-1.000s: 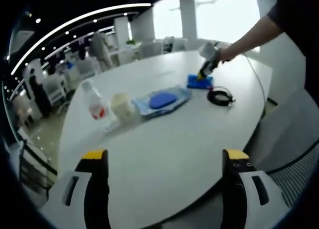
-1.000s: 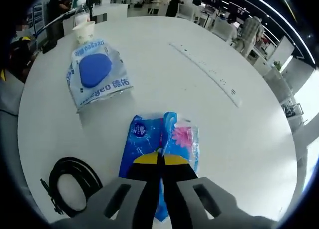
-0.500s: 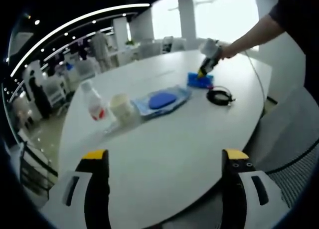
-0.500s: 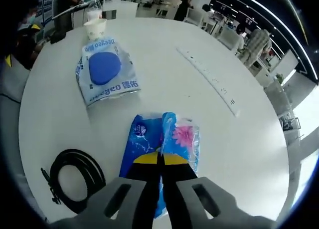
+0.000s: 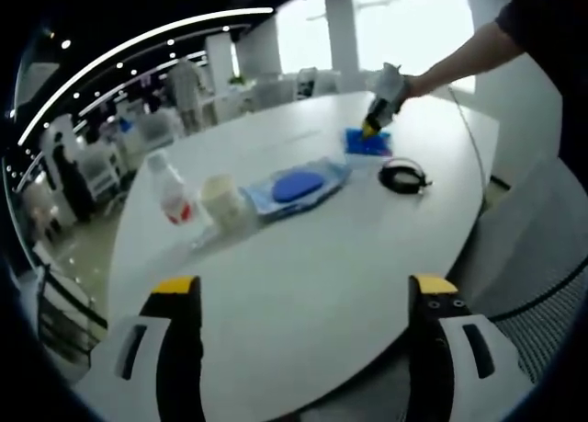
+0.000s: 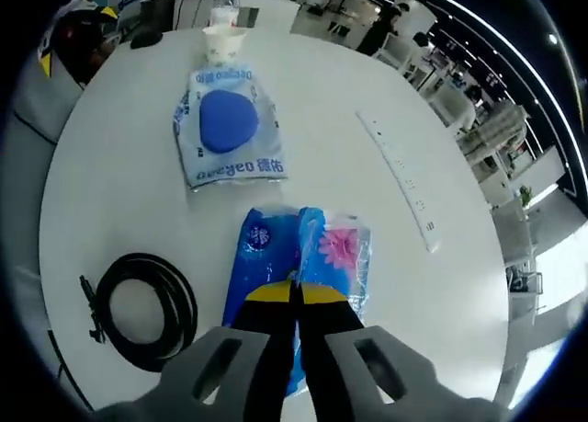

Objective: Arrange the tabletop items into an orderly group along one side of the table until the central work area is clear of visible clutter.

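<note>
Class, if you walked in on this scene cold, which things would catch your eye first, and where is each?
The bright blue packet stands out, pinched in the right gripper's shut jaws near the table's edge. A coiled black cable lies beside it, and a pale pouch with a blue oval lies further in. The left gripper hovers open over the bare white table.

White round table [image 6: 119,155]. Lying on it: blue packet [image 6: 299,266], coiled black cable [image 6: 142,307], clear bag with blue pad [image 6: 227,128], paper cup [image 6: 223,43], bottle [image 5: 171,188], white power strip [image 6: 404,178].
</note>
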The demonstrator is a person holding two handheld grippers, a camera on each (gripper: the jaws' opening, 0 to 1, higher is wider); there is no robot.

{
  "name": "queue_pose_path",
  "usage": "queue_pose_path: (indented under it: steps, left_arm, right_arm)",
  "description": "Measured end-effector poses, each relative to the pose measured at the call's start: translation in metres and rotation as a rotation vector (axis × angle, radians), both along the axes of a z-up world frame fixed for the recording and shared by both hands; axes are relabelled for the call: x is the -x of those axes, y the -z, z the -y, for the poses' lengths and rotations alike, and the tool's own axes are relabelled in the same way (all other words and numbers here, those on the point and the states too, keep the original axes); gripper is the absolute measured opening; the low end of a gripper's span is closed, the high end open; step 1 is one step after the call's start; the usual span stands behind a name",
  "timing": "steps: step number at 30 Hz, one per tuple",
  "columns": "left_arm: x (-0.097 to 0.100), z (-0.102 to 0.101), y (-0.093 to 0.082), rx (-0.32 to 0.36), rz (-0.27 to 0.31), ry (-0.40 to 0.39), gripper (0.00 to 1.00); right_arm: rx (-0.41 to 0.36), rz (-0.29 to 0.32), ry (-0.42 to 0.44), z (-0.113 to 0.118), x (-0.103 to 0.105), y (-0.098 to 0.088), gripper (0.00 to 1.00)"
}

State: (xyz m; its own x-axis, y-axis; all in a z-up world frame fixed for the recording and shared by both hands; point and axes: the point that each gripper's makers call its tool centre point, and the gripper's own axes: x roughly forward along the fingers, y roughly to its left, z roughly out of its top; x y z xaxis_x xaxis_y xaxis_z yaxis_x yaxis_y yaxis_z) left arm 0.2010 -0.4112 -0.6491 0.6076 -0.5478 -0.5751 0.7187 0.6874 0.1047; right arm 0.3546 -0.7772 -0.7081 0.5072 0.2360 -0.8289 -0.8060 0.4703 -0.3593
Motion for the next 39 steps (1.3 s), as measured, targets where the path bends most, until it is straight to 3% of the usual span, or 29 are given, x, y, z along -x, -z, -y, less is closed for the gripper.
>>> queue_pose_path:
  steps: [12,25,39]
  left_arm:
    - [0.000,-0.001,0.000,0.000,0.002,-0.004,0.89]
    - [-0.002,-0.004,0.000,0.000,0.003,-0.016,0.88]
    - [-0.004,-0.005,-0.001,-0.002,0.006,-0.026,0.87]
  right_arm:
    - [0.108,-0.018,-0.179,-0.005,-0.006,0.010,0.00]
    - [0.179,-0.066,-0.280,-0.012,-0.008,0.034,0.00]
    - [0.189,-0.078,-0.270,-0.016,-0.010,0.049,0.00]
